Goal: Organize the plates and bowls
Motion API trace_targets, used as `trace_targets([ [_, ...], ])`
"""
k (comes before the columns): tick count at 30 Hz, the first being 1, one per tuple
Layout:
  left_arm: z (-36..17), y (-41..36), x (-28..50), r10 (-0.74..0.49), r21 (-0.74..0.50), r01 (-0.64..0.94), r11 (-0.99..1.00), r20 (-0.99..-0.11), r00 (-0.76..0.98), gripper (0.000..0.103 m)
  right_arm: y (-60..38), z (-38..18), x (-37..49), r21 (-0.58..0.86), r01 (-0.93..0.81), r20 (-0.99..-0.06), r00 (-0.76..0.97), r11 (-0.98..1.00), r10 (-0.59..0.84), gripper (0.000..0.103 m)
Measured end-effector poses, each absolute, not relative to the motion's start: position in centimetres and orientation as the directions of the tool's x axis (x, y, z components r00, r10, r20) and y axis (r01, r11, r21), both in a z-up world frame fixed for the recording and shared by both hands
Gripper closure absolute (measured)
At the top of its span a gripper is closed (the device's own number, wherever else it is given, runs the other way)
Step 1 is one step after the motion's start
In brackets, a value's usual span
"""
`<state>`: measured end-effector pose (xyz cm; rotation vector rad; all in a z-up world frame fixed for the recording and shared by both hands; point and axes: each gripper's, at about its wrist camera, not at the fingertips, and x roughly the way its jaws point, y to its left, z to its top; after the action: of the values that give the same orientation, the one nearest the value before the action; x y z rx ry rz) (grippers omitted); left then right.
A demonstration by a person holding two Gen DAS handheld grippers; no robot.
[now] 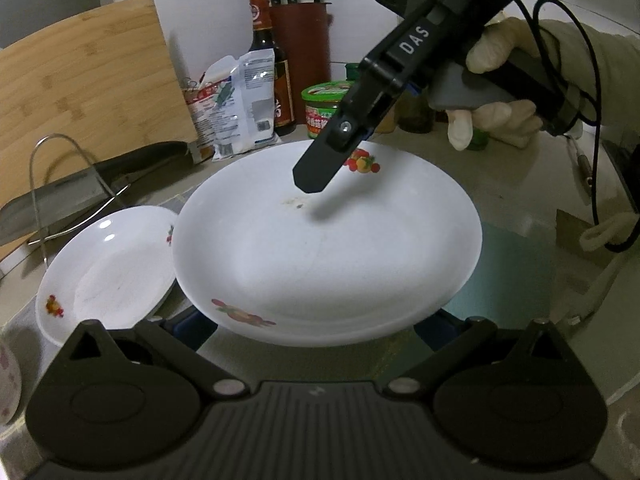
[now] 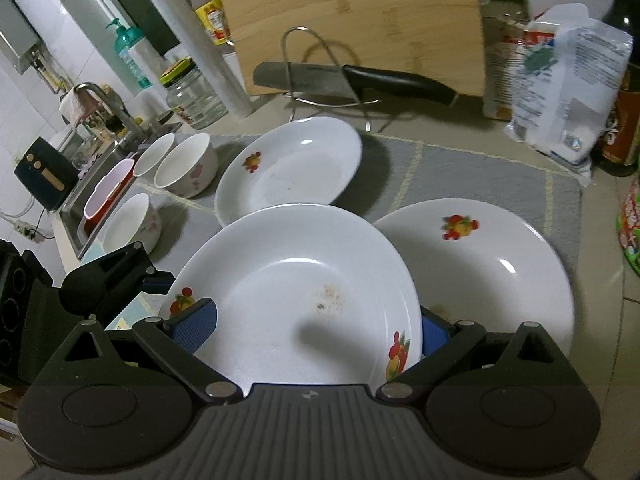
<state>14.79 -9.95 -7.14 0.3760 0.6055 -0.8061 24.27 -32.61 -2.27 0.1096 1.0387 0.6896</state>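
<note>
A large white plate [image 1: 320, 248] with fruit prints and a small stain in its well fills the middle of both views. My left gripper [image 1: 314, 328] is open, and both blue pads [image 1: 192, 328] sit low under the plate's near rim. My right gripper [image 2: 316, 330] is open too, straddling the same plate [image 2: 296, 292]: its left pad [image 2: 196, 326] lies over the rim, while its right pad is behind the plate. In the left wrist view, one right-gripper finger [image 1: 314, 176] hovers over the far side. Two more fruit plates [image 2: 292, 168] [image 2: 488, 268] lie on the grey mat [image 2: 460, 172].
Three bowls [image 2: 188, 164] and a red tub [image 2: 106, 192] stand by the sink [image 2: 76, 204] at the left. Behind are a knife on a wire rack [image 2: 352, 80], a bamboo board [image 2: 360, 16], a bag [image 2: 560, 92] and jars. A gloved hand [image 1: 496, 116] holds the right gripper.
</note>
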Motion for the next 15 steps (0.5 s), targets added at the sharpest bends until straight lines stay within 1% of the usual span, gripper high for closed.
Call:
trace_targets([
  [15, -7.6, -13.0, 17.0, -0.552, 0.074, 0.772, 0.631, -0.657, 0.514, 0.001, -35.5, -3.3, 25.9, 0.4, -0.446, -0.759, 0.329, 0.801, 0.562, 0.001],
])
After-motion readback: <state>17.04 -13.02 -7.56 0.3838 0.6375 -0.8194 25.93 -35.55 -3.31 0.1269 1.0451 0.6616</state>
